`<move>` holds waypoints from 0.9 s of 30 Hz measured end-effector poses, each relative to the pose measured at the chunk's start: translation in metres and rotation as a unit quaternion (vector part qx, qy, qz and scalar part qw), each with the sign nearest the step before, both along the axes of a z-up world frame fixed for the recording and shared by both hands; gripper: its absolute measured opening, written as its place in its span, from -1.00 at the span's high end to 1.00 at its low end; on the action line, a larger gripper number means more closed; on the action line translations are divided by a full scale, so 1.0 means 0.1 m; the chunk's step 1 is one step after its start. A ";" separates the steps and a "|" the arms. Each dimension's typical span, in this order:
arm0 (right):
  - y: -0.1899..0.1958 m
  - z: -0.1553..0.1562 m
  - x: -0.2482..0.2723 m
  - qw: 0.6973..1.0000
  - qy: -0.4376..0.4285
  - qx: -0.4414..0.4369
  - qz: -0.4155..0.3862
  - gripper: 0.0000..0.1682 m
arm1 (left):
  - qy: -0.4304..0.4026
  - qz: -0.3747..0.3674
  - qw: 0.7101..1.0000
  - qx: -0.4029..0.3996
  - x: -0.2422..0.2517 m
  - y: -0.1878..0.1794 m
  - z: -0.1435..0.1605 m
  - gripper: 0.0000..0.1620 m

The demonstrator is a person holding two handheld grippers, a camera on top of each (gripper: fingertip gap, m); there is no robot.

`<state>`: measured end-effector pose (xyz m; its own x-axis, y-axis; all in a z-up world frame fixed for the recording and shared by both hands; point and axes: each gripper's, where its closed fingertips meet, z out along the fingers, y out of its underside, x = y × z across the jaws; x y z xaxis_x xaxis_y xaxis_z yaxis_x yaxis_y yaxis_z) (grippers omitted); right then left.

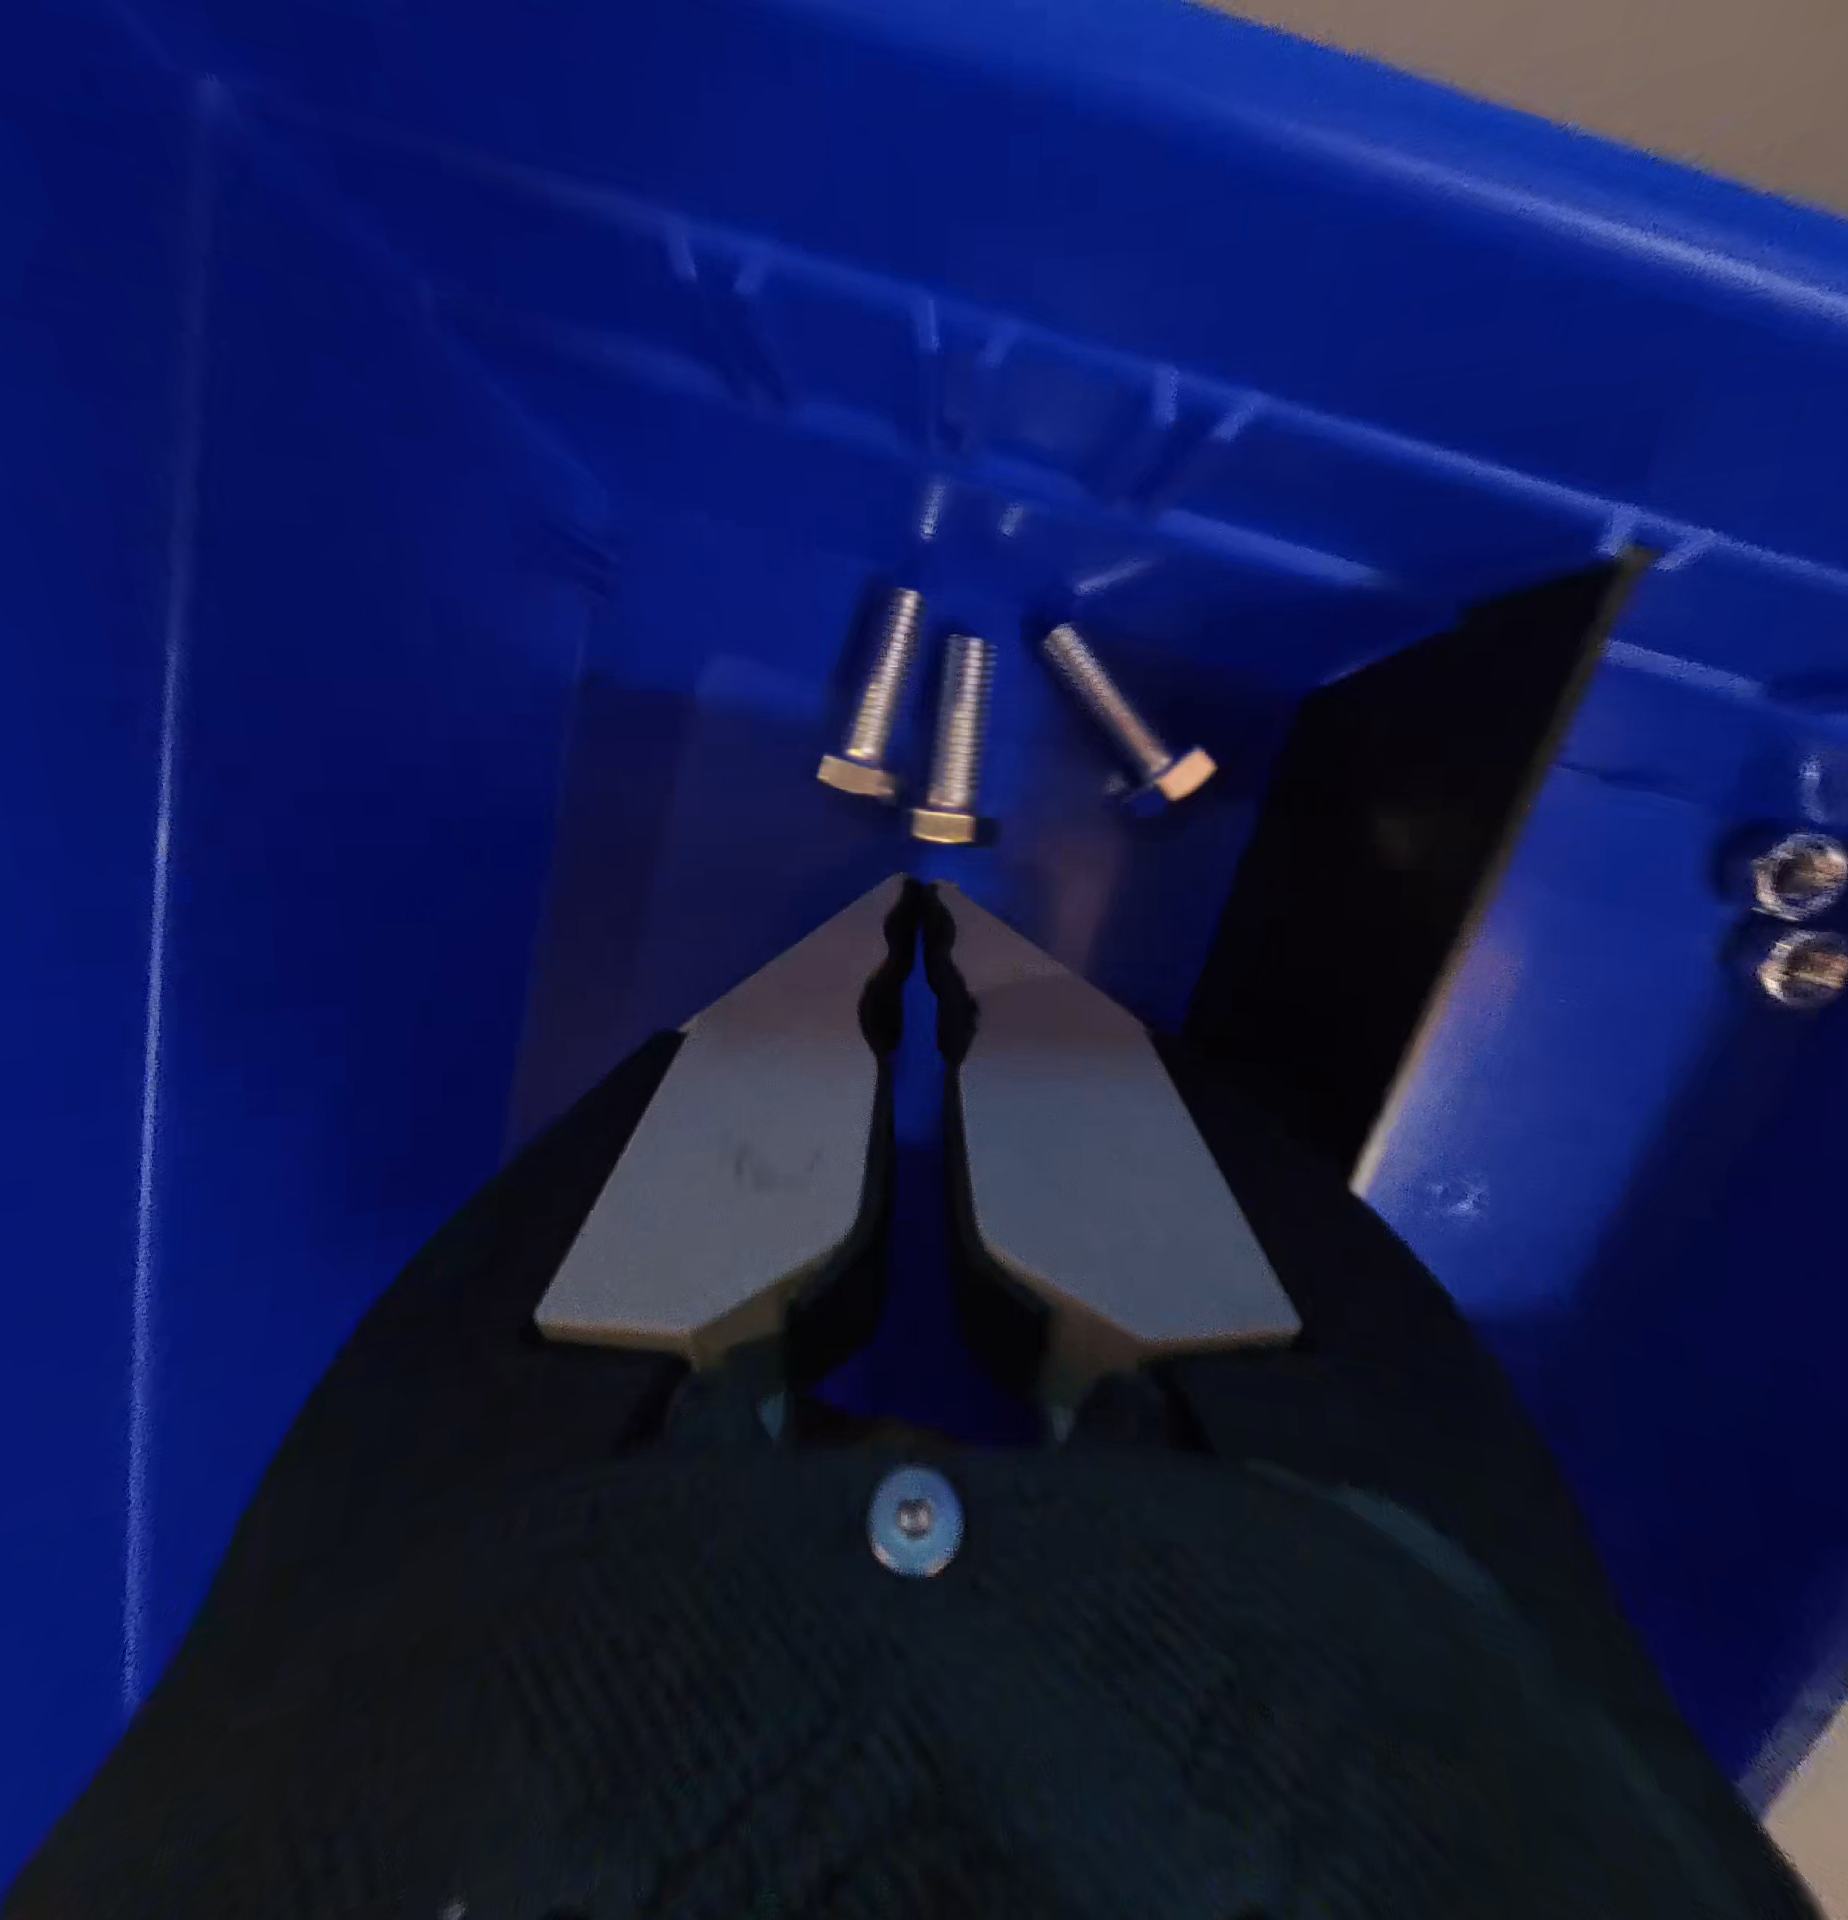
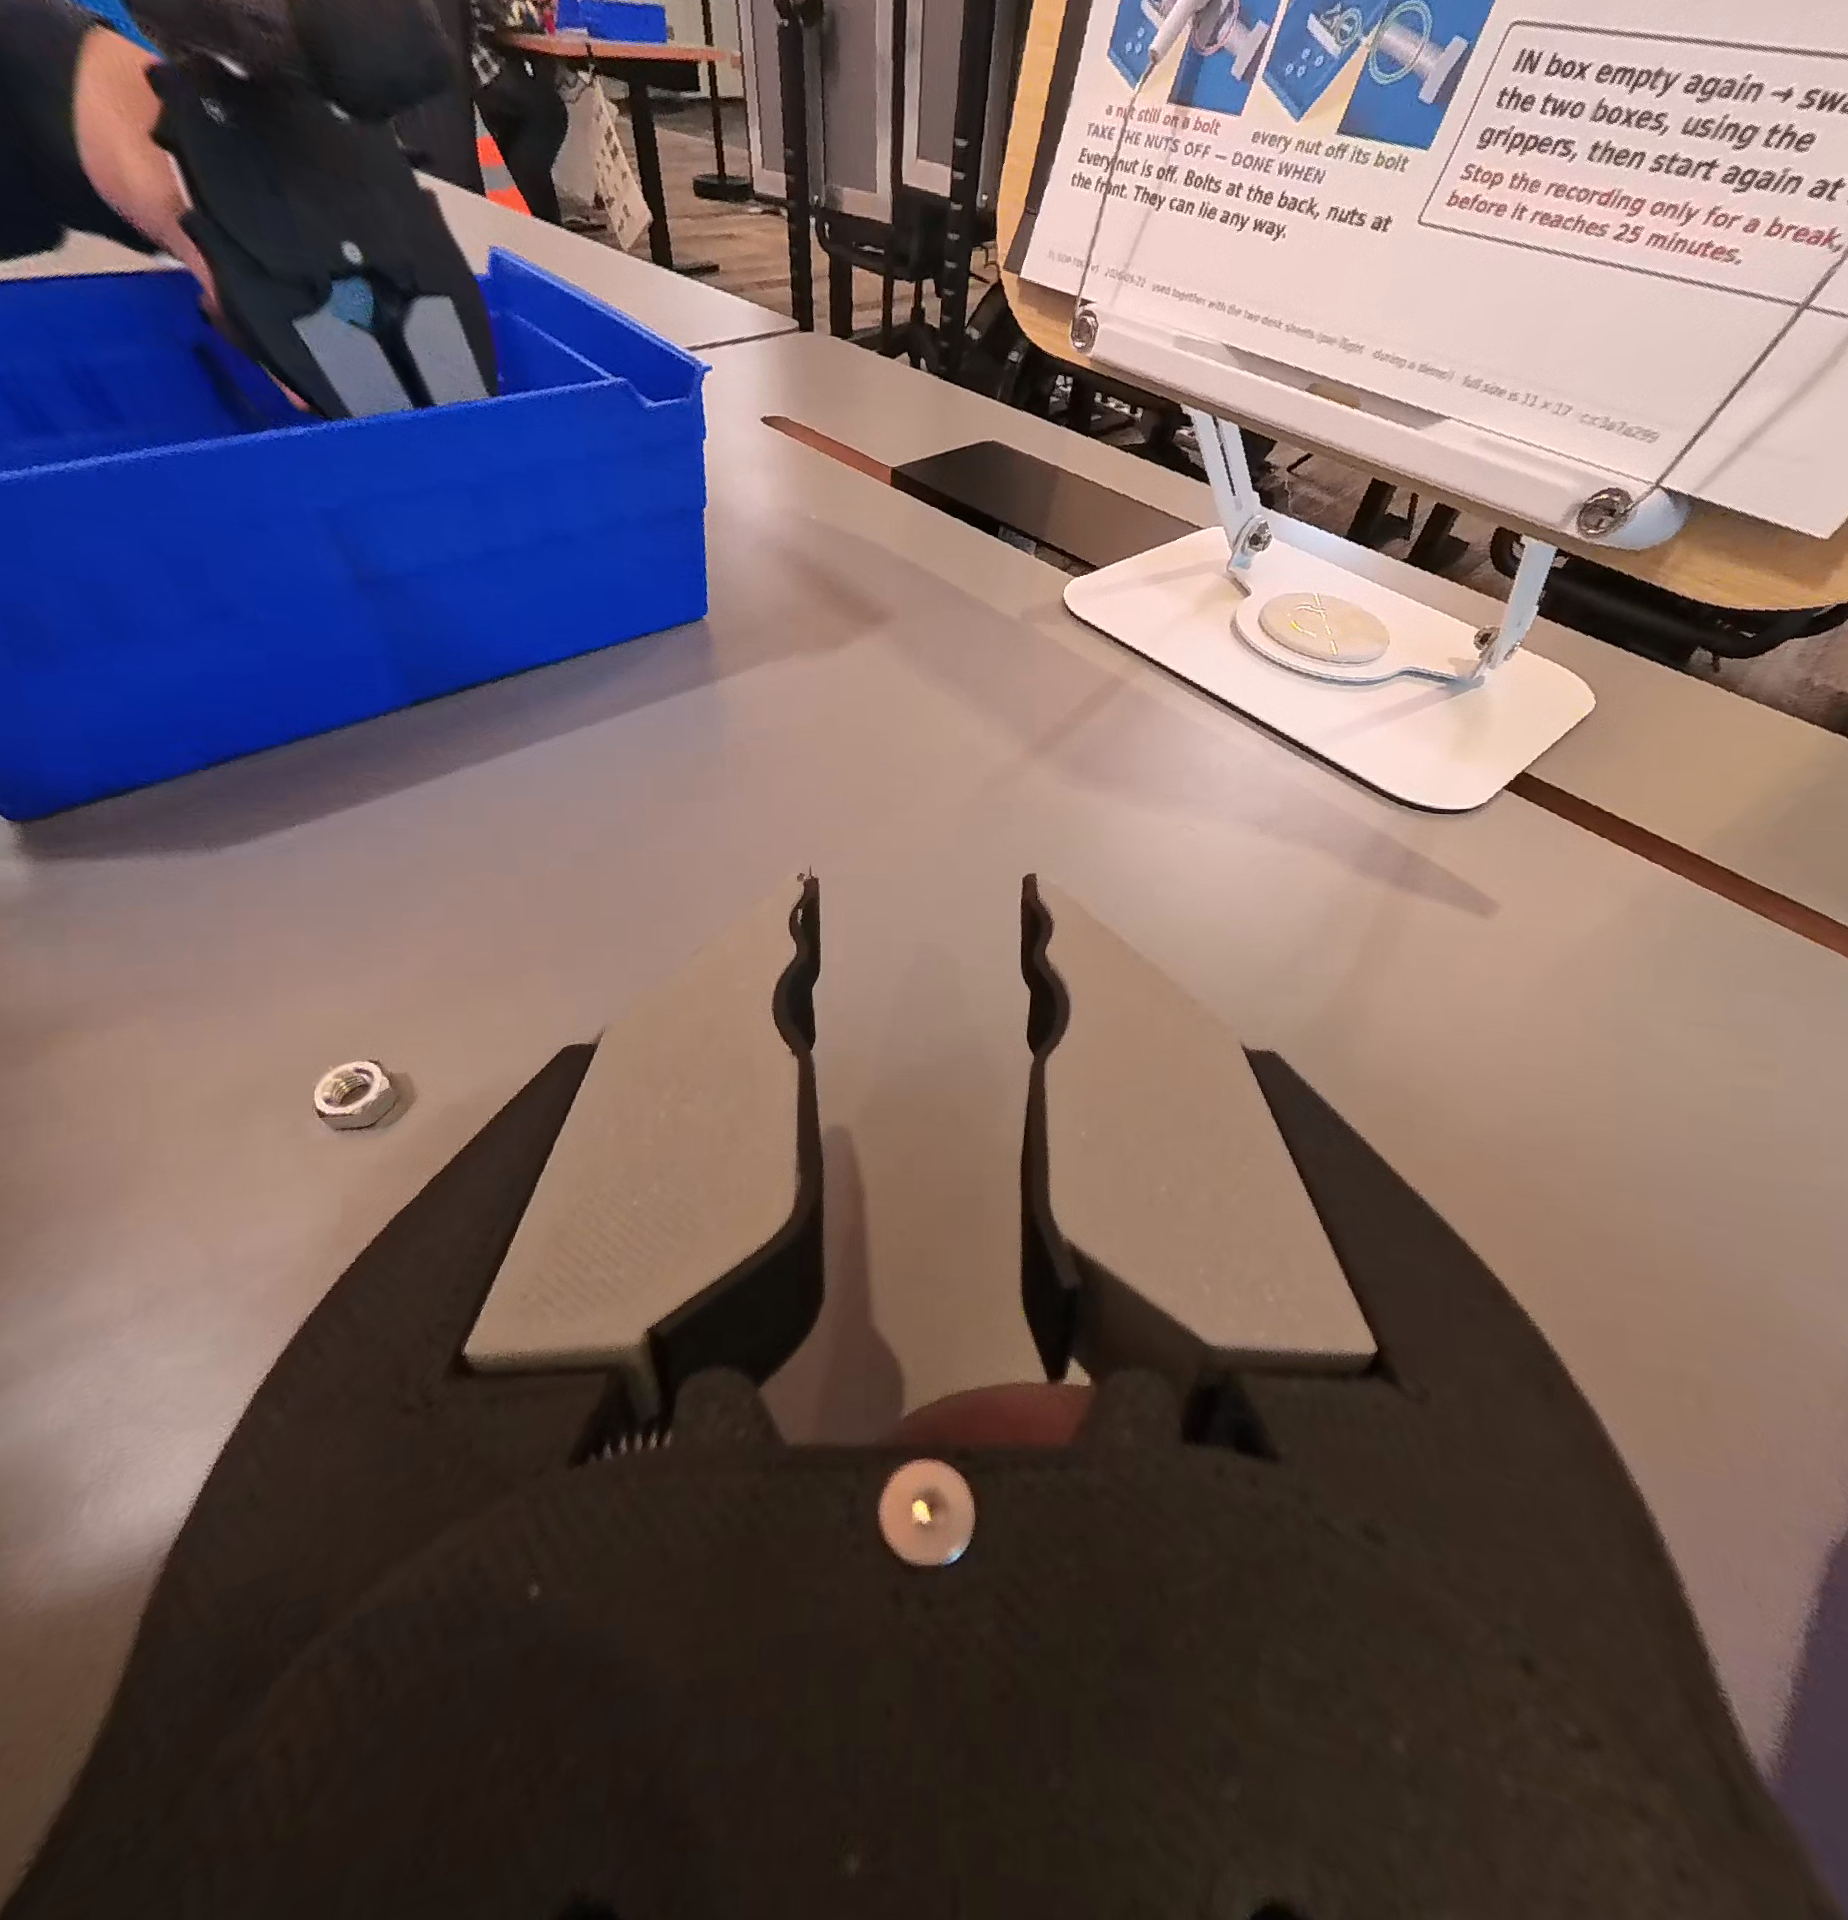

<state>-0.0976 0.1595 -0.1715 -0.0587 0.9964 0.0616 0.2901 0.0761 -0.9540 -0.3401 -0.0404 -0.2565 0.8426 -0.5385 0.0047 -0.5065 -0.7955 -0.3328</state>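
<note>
Now, left wrist view, from the left edge: the blue bin (image 1: 380,520) fills the frame, and the left gripper (image 1: 920,883) is down inside it. Its fingertips are pinched almost together with nothing between them. Just above the tips, at centre frame, three bolts (image 1: 956,727) lie on the bin floor, heads toward the camera. Two lie side by side and the third is a little to the right. I can make out no nut on any shank. Right of them stands a black divider (image 1: 1419,831), and past it, at the right edge, two loose nuts (image 1: 1798,873) sit close together.

Over to the right wrist view. Upper left, a hand (image 2: 120,135) holds the other gripper down into the bin (image 2: 328,582). Lower left, a single nut (image 2: 357,1096) lies flat on the grey table (image 2: 1107,727), outside the bin. Just to its right, the right gripper (image 2: 920,883) hovers over bare tabletop, fingers spread wide, holding nothing.

Upper right, a white stand (image 2: 1419,717) props up a printed sheet (image 2: 1522,156) with small pictures and lines of black and red text. No brand marks show anywhere. A faint smudge on one grey finger is unreadable.
</note>
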 end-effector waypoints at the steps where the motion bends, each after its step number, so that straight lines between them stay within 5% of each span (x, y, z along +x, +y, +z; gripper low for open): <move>1: 0.00 0.00 0.00 1.000 0.001 0.000 -0.001 0.58 | -0.002 0.001 1.000 0.010 0.01 0.01 0.03 1.00; 4: 0.01 0.01 -0.01 1.000 0.002 -0.003 -0.004 0.58 | 0.020 0.003 0.999 0.025 -0.02 0.02 0.07 1.00; 10: 0.01 0.00 -0.01 1.000 0.001 0.000 -0.006 0.58 | 0.045 -0.003 0.998 0.036 -0.03 0.05 0.11 0.67; 15: 0.01 0.01 -0.01 1.000 0.003 0.001 -0.007 0.58 | 0.039 -0.027 0.998 0.048 0.09 0.13 0.09 0.85; 27: 0.00 0.07 0.02 1.000 0.011 0.004 -0.005 0.59 | -0.005 -0.029 0.999 0.030 0.24 0.15 0.10 0.81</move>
<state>-0.0960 0.1594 -0.1642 -0.0472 0.9963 0.0717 0.2701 0.0818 -0.9594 -0.3157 -0.0254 -0.2469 0.8099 -0.5862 -0.0207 -0.5479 -0.7434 -0.3837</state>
